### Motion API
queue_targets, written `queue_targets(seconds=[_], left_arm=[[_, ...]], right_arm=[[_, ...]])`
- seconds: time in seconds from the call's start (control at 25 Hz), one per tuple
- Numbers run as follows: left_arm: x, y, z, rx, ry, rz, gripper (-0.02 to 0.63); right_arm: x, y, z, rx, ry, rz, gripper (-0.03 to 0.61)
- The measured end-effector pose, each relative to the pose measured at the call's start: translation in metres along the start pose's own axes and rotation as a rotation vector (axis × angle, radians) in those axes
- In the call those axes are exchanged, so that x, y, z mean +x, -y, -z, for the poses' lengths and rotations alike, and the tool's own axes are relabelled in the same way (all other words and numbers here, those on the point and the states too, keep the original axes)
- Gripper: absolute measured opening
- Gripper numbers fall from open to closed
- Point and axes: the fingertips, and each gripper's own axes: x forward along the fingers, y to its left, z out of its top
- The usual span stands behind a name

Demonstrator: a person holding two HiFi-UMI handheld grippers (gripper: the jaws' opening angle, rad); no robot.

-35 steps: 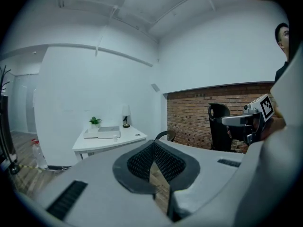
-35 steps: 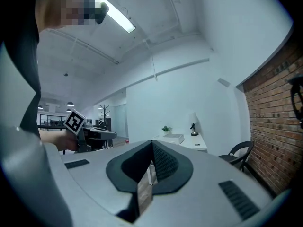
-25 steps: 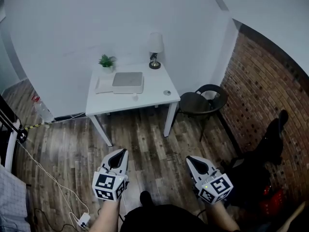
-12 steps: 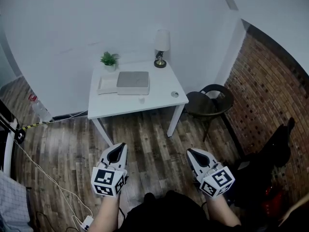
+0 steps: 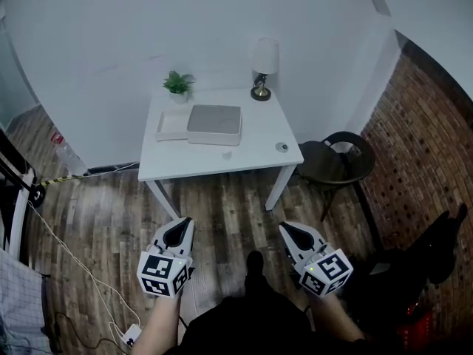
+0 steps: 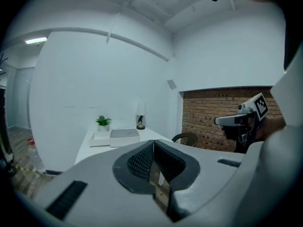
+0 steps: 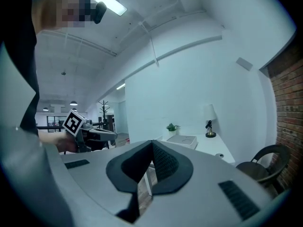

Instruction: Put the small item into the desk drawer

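Note:
A white desk [image 5: 222, 143] stands against the wall, well ahead of both grippers. On it are a flat grey-and-white box [image 5: 211, 123], a small white item [image 5: 227, 154] near the front edge and a small round item [image 5: 281, 147] at the right. I cannot make out a drawer front. My left gripper [image 5: 182, 225] hangs shut and empty over the wooden floor, and my right gripper [image 5: 284, 229] is shut and empty beside it. In the left gripper view the desk [image 6: 94, 143] shows beyond the closed left gripper [image 6: 153, 144]. In the right gripper view the closed right gripper [image 7: 152, 144] points at the desk [image 7: 208, 143].
A potted plant [image 5: 177, 84] and a table lamp [image 5: 264, 66] stand at the back of the desk. A dark round chair [image 5: 336, 161] sits right of it, by a brick wall [image 5: 425, 139]. A bottle [image 5: 65, 154], cables [image 5: 66, 250] and a black rack [image 5: 15, 191] are at the left.
The desk has shifted right and grown slightly larger in the head view as the person steps toward it. Both grippers keep their places and stay shut. A foot now shows between them.

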Motion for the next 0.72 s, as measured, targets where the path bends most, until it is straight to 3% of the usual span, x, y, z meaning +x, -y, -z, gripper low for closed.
queue_targets(seconds=[0.2, 0.48, 0.72], left_arm=[[0.068, -0.014, -0.012, 0.002, -0.031, 0.001, 0.011], [0.189, -0.019, -0.045, 0.018, -0.072, 0.025, 0.011], [0.248, -0.022, -0.062, 0.022, -0.108, 0.01, 0.012]], right_arm=[[0.045, 0.055, -0.006, 0.024, 0.004, -0.023, 0.003], [0.1, 0.166, -0.012, 0.074, -0.017, -0.027, 0.003], [0.137, 0.225, -0.024, 0.085, -0.028, -0.088, 0.003]])
